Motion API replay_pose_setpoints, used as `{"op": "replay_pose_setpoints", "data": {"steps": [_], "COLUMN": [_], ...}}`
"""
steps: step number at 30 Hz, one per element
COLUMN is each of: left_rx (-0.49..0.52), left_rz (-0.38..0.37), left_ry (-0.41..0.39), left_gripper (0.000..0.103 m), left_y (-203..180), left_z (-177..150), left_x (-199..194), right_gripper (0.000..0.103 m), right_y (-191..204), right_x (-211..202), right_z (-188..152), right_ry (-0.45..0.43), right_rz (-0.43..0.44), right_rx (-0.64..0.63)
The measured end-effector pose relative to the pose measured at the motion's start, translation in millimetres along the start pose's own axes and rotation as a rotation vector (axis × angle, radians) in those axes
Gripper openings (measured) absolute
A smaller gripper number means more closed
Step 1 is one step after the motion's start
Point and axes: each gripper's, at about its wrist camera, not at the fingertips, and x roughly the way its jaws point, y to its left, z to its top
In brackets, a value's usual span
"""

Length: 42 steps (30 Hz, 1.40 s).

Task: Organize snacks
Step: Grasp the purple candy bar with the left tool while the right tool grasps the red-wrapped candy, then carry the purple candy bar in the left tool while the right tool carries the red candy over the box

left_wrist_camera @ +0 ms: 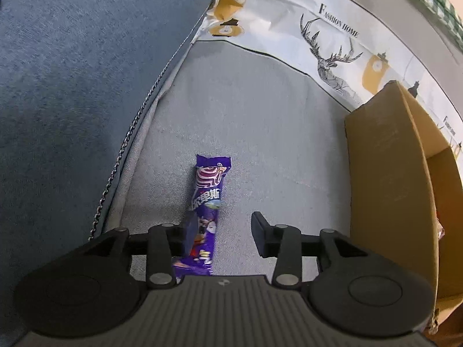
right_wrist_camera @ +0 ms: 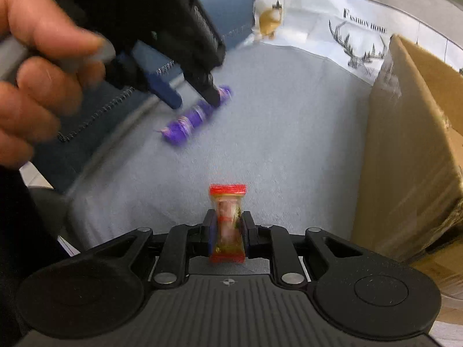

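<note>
Your left gripper (left_wrist_camera: 222,231), jaws spread, straddles a purple snack bar (left_wrist_camera: 207,202) lying on the grey cushion (left_wrist_camera: 275,133); its long axis runs straight ahead, hugging the left finger; your right gripper (right_wrist_camera: 227,231) pinches a red-ended snack packet (right_wrist_camera: 228,222); the cardboard box (left_wrist_camera: 385,173) stands right; the printed cloth (left_wrist_camera: 332,29) reads "FASHION HOME".

Purple snack wrapper (left_wrist_camera: 207,199), red-edged clear packet (right_wrist_camera: 228,222), brown cardboard box (left_wrist_camera: 385,156), deer-print white cloth (left_wrist_camera: 318,29)
</note>
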Motion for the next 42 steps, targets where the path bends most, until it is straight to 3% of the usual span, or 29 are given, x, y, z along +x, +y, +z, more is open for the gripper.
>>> {"op": "replay_pose_setpoints", "data": {"steps": [4,7,13,15,17,20,24,28,34,42], "left_rx": [0.038,0.064,0.119,0.145,0.168,0.159,0.172,0.210,0.217,0.236], "left_rz": [0.074,0.115,0.158,0.170,0.185,0.164,0.122,0.065,0.080,0.086], "left_ry": [0.009,0.025,0.055,0.055,0.048,0.036,0.032,0.076,0.091,0.092], "left_gripper": [0.054,0.055,0.053,0.048,0.024,0.016,0.016,0.017,0.021,0.026], "left_y": [-8,-11,-16,-19,-20,-19,-21,-28,-32,-33], "left_z": [1,1,3,2,1,1,-1,-5,-4,-4], "left_x": [9,17,30,31,30,25,19,22,28,29], "right_gripper": [0.028,0.035,0.036,0.028,0.020,0.018,0.018,0.019,0.031,0.031], "right_y": [-6,-4,-6,-5,-5,-6,-8,-11,-11,-9], "right_x": [7,9,14,10,10,7,0,3,11,13], "right_z": [1,2,5,2,2,4,5,4,4,4], "right_ry": [0.014,0.007,-0.001,-0.007,-0.016,-0.039,-0.080,-0.055,-0.016,-0.019], "right_rz": [0.012,0.017,0.022,0.020,0.017,0.010,-0.005,-0.014,-0.007,-0.013], "right_rx": [0.027,0.027,0.022,0.016,0.014,0.033,0.056,0.074,0.086,0.074]}}
